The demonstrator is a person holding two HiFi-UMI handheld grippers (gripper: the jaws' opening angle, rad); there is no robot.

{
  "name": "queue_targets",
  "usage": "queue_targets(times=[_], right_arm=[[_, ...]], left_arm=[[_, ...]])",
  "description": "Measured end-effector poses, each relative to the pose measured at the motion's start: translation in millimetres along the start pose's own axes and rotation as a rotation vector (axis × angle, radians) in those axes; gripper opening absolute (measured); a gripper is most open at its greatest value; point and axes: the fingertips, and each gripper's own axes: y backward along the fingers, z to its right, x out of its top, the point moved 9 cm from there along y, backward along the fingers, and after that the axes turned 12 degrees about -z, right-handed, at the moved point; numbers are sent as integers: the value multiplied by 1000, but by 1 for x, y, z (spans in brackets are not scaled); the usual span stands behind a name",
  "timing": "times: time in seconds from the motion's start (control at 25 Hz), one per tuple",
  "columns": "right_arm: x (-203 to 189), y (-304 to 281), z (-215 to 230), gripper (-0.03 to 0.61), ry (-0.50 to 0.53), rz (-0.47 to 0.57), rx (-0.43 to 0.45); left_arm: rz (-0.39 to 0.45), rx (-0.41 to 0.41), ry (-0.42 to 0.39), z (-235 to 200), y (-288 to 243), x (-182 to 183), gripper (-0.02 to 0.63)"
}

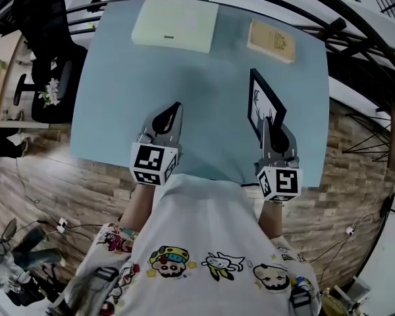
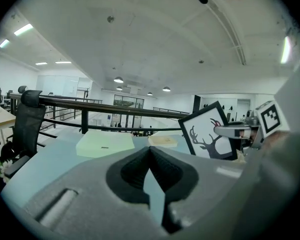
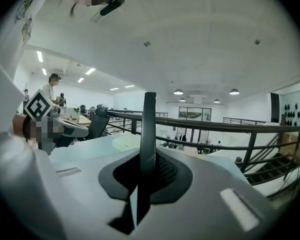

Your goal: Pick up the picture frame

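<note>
- The right gripper (image 1: 271, 129) is gripping the picture frame (image 1: 263, 104) by its near edge. Its jaws are pressing on either face of the thin black rim, which is showing edge-on as a dark slat in the right gripper view.
- The frame is standing upright over the right side of the light blue table (image 1: 118, 110), with its stag print (image 2: 206, 139) facing the left gripper (image 1: 174, 109). Whether its bottom edge is touching the tabletop cannot be told.
- The left gripper is hanging over the near middle of the table, jaws pressed together on nothing.
- The frame is looking light and stiff, but the front is probably glazed, so likely slick and breakable.
- Held at one edge only, it is likely to swing about that grip, so the moulding is the safer place to hold it, never the middle of the pane.
- The pale green box (image 1: 175, 24) and the tan book (image 1: 271, 41) are lying well apart at the far side.
</note>
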Motion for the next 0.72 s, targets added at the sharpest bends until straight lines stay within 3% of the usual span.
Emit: queue_targets(times=[0.72], right_arm=[[-5,-14,5,29,-24,-19,7]], left_arm=[[-35,30,-16,-9,-6,-7,-2]])
